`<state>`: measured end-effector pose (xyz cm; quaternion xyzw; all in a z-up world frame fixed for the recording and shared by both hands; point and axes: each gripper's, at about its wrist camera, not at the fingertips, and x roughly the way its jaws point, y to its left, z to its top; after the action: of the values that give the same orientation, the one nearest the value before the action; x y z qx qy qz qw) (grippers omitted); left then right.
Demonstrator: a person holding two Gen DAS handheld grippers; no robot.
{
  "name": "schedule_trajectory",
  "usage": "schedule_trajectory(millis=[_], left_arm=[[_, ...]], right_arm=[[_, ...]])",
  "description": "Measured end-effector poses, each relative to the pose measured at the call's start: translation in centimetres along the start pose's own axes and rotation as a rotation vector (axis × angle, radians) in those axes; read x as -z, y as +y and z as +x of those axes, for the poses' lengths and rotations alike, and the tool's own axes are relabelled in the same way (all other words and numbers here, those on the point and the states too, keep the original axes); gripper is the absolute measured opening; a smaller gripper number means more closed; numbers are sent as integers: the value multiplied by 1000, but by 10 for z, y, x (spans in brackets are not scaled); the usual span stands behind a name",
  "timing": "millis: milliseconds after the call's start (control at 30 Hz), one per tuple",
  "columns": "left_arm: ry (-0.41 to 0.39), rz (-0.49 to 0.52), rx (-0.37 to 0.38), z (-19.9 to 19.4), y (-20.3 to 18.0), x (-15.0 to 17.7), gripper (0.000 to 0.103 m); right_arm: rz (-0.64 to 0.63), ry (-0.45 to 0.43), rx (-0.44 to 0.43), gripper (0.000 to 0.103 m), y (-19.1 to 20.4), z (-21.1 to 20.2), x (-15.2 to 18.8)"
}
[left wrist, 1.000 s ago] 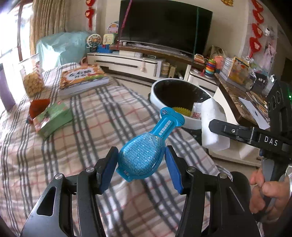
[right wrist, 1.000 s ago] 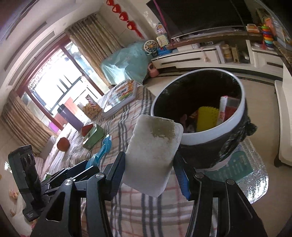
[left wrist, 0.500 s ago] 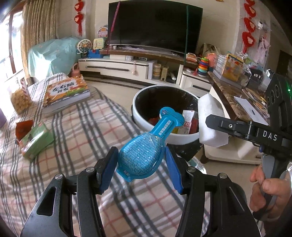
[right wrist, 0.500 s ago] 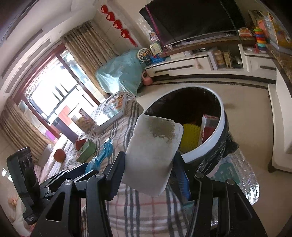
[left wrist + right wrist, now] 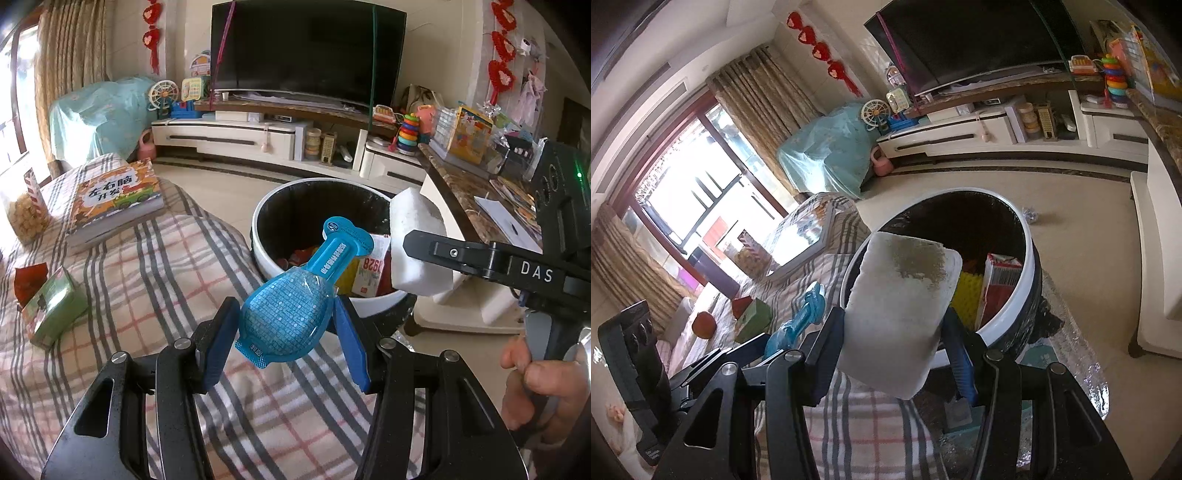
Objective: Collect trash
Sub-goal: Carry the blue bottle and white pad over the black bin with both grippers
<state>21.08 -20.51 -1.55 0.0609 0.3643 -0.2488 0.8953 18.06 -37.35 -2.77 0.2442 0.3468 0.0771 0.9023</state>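
Observation:
My left gripper (image 5: 286, 328) is shut on a blue bulb-shaped plastic package (image 5: 295, 306) whose neck reaches out over the near rim of the trash bin (image 5: 266, 258). The bin is round, white-rimmed and black-lined, with yellow and red rubbish inside. My right gripper (image 5: 892, 328) is shut on a white foam block (image 5: 901, 302) with a dirty patch, held just before the bin's rim (image 5: 1027, 273). In the left wrist view the foam block (image 5: 417, 240) hangs over the bin's right edge, gripped by the right gripper (image 5: 424, 254). The blue package (image 5: 801, 317) shows at the left of the right wrist view.
A plaid-covered table (image 5: 147, 273) carries a children's book (image 5: 118, 199), a green box (image 5: 51, 310), a red wrapper (image 5: 29, 277) and a snack jar (image 5: 22, 214). A TV stand (image 5: 236, 136) and a cluttered counter (image 5: 480, 177) lie beyond. A hand (image 5: 539, 376) holds the right gripper.
Both grippers have moved forward with their loads toward the bin, which now looks larger and nearer. The blue package and foam block now overlap the bin's opening.

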Motion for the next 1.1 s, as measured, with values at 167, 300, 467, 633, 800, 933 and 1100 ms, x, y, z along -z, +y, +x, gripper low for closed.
schedule_trajectory(millis=[167, 300, 467, 633, 800, 933, 1100], left_arm=[[1, 0, -2, 3, 0, -3, 53], [6, -1, 0, 8, 1, -7, 53], [8, -1, -1, 12, 1, -11, 53], [13, 2, -3, 21, 2, -19, 53], [12, 14, -8, 31, 1, -28, 53], [9, 25, -6, 37, -1, -35, 53], [13, 36, -3, 45, -5, -42, 53]], right_arm=[[-1, 8, 11, 54, -7, 5, -7], [0, 13, 18, 54, -10, 9, -10], [-2, 18, 24, 54, -11, 13, -13], [-5, 23, 37, 54, -13, 17, -17], [-9, 23, 51, 54, -16, 22, -24], [-8, 23, 61, 54, -19, 25, -30], [-7, 27, 72, 55, -23, 29, -35]])
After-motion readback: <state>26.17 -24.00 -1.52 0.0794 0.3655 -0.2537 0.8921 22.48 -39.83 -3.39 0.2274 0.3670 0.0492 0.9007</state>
